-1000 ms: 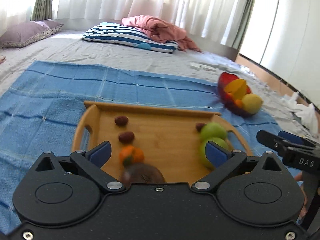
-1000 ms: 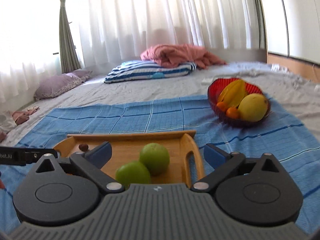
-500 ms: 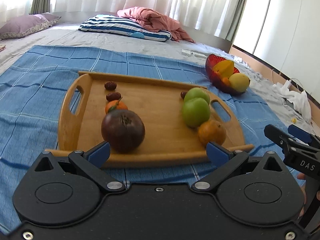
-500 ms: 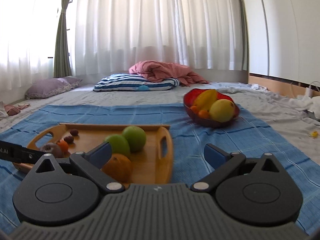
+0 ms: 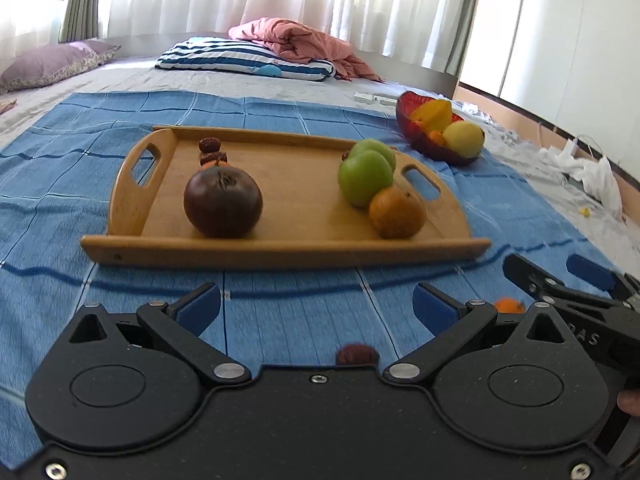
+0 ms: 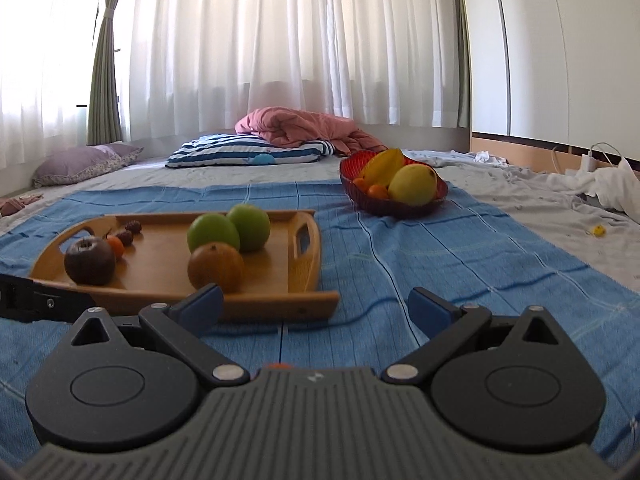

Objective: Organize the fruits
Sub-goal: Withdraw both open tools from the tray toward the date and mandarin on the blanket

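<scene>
On my wooden tray (image 5: 132, 200) I see a dark apple (image 5: 223, 203) near its left handle and two green apples (image 5: 365, 177) and a brownish orange (image 5: 397, 212) by the right handle, while the red bowl (image 5: 424, 145) off its far right corner holds yellow fruit. Everything rests on a blue cloth (image 5: 60, 168) over the bed, curtains behind. Compared with a second ago, I've drawn both grippers back off the tray: left gripper (image 5: 316, 306) and right gripper (image 6: 316, 306) are spread, holding nothing.

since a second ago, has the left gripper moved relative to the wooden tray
Yes. The left gripper has pulled back from the wooden tray: earlier its fingers reached over the tray's fruit, now they hang over the blue cloth short of the near rim.
</scene>
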`<state>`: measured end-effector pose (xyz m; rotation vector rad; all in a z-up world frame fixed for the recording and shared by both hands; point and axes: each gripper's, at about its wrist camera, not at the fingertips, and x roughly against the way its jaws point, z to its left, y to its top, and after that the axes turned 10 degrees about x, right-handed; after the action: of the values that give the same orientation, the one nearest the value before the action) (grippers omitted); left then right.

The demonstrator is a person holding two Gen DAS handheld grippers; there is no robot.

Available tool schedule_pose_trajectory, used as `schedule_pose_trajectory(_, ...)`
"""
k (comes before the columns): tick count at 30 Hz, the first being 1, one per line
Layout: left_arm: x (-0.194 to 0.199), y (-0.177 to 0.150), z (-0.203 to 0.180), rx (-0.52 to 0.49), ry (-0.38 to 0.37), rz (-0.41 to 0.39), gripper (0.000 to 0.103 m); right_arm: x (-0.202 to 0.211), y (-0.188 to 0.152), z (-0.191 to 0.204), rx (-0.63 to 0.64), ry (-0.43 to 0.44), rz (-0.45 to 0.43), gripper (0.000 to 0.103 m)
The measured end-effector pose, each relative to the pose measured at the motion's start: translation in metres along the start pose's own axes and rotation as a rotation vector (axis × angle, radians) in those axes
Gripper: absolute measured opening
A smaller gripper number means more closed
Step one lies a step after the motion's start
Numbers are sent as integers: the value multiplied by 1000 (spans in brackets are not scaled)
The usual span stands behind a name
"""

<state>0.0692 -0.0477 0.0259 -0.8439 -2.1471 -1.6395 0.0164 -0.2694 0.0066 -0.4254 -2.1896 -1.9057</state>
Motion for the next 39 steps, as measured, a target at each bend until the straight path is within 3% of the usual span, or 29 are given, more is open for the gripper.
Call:
schedule_pose_trajectory(13,0,-40,-17,-74,46,-42,103,7,-27,20,66,12,-1,103)
schedule_pose_trajectory(23,-10,-49,-14,-82,68,-24,102,0,-33,25,100,14,22,103)
schedule_pose_trajectory(30,-12,-58,-15,-102,88,-55,102,-8,-37,32,150,7,69,103)
schedule_pose_trajectory(39,-12,-61,-15,-110,99,-70,98,-9,-39,31,148,11,65,103)
